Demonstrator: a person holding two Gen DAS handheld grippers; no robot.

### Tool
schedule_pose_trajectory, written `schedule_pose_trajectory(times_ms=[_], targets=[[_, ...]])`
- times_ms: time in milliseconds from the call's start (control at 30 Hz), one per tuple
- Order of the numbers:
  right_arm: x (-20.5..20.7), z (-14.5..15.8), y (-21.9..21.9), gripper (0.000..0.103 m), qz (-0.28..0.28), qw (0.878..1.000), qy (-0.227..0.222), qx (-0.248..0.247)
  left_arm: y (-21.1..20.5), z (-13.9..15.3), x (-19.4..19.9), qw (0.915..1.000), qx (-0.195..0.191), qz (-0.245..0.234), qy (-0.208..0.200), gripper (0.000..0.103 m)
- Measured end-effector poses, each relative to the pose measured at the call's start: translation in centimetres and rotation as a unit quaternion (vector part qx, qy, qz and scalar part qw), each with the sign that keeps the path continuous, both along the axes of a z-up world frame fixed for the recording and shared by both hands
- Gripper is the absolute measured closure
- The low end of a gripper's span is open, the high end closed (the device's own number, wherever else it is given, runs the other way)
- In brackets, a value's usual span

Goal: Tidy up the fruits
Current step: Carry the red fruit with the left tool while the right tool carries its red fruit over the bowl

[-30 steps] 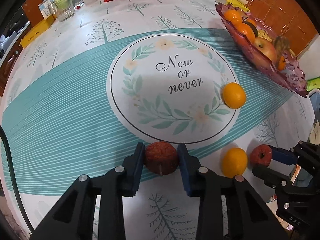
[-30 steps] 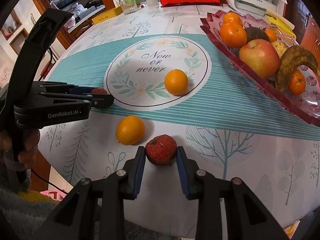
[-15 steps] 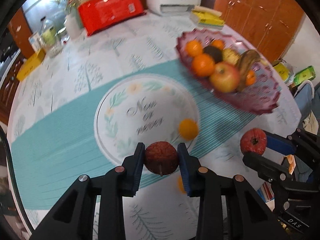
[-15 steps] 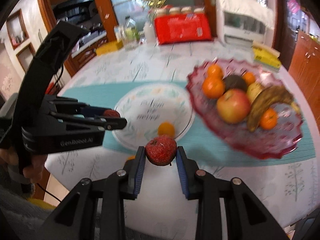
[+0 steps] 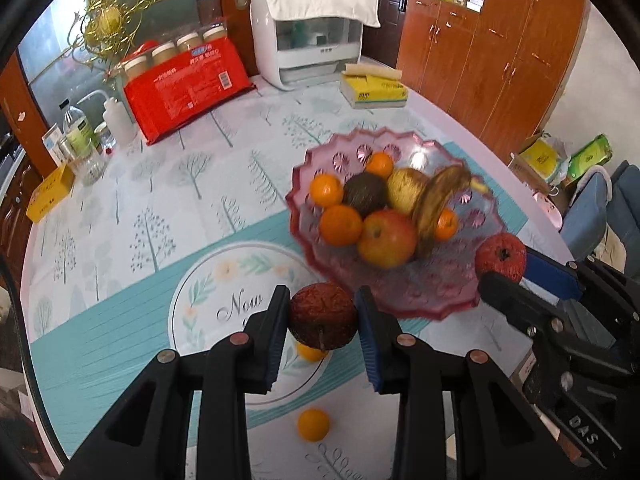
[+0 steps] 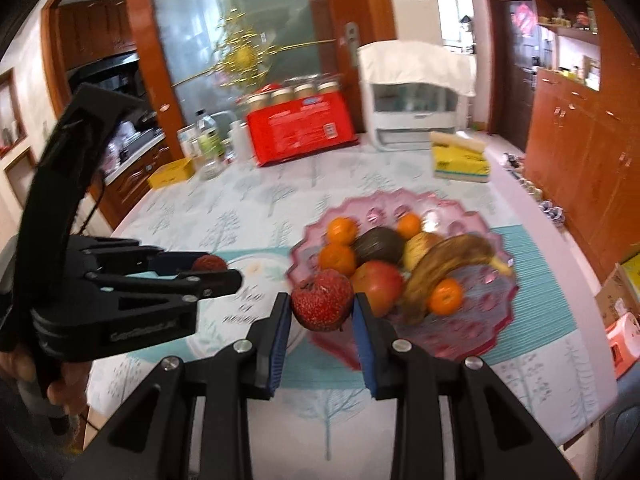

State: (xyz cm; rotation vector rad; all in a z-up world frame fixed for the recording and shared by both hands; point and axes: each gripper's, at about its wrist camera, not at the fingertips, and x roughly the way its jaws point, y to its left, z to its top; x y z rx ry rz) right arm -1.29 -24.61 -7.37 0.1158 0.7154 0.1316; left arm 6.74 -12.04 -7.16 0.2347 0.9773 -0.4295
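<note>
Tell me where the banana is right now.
The banana lies in the pink fruit bowl, right of centre in the left wrist view, arching over the red apple and a small orange, with a yellowish fruit behind it.

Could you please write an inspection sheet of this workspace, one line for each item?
Surface: table under a tree-print cloth.
Job's things: pink fruit plate holding oranges, an apple, a banana and a dark fruit; two loose oranges on the cloth.
Clutter: red package, yellow tissue box, bottles, white appliance.
Grippers: left gripper shut on a dark red fruit; right gripper shut on a bright red fruit; both clear of the cloth.
Cables: black cable behind the left gripper.
Surroundings: wooden cabinets, glass door.
</note>
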Motion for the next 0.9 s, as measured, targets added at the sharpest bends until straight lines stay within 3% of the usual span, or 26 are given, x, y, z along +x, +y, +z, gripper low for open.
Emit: schedule_pose_trajectory(times_ms=[400, 900], targets=[[5.1, 0.9, -5.5, 0.072, -0.089, 0.996, -0.002, 0.008, -4.3, -0.6, 4.5, 0.9996, 0.020, 0.021, 0.000, 0.071], [10.9, -3.3, -8.8, 0.071, -0.124, 0.991, 0.038, 0.043, -8.3, -5.5, 9.0, 0.9964, 0.069, 0.032, 0.038, 0.071]])
